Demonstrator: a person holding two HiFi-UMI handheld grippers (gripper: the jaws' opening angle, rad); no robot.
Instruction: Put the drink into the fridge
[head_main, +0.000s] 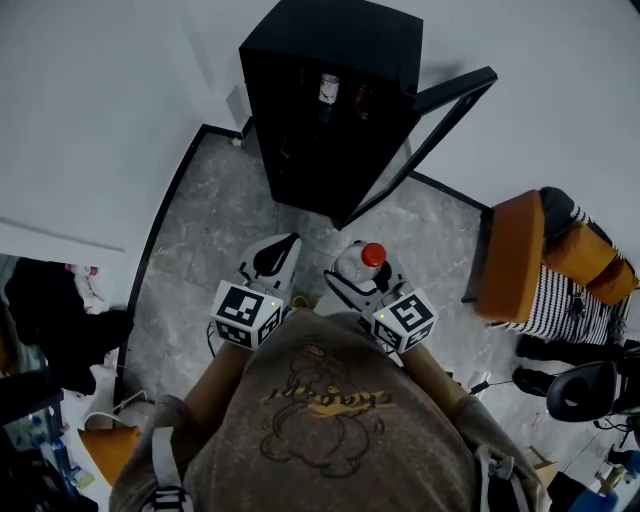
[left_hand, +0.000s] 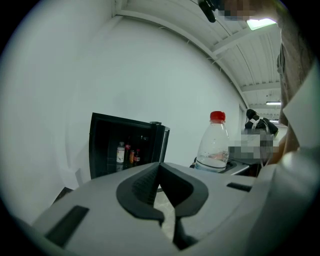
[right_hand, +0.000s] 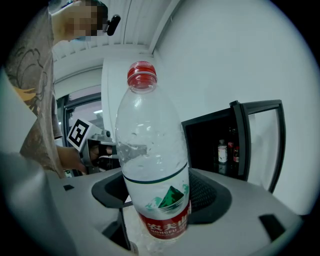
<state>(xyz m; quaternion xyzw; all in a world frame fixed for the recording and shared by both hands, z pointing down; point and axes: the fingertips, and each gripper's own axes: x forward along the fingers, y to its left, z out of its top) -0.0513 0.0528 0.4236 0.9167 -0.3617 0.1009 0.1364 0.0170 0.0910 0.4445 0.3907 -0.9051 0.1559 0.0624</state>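
The grey marbled floor (head_main: 215, 235) ran up to a white wall. A black fridge (head_main: 330, 120) stood against that wall. Its glass door (head_main: 435, 125) was swung wide open to the right. An orange armchair (head_main: 512, 255) with a striped cushion stood well apart, to the right of the fridge. A person in a grey printed top (head_main: 330, 420) stood facing the open fridge, at some distance from it, with both tools held out in front.

The left claw (left_hand: 160, 167) was raised level and pointed toward the fridge. Its dark pads met at the tips and nothing was held between them. The right claw (head_main: 358, 272) was just beside it and was clamped on the lower body of the drink (right_hand: 152, 165). The drink was a clear plastic bottle with a green-and-red label, and it stood upright in the grip. It remained outside the fridge, short of the doorway. Each tool carried a marker cube (head_main: 245, 313) at its rear.

The bottle's red cap (head_main: 373, 254) was screwed on. Several small bottles (head_main: 328, 90) were noted on a shelf inside the dark cabinet.
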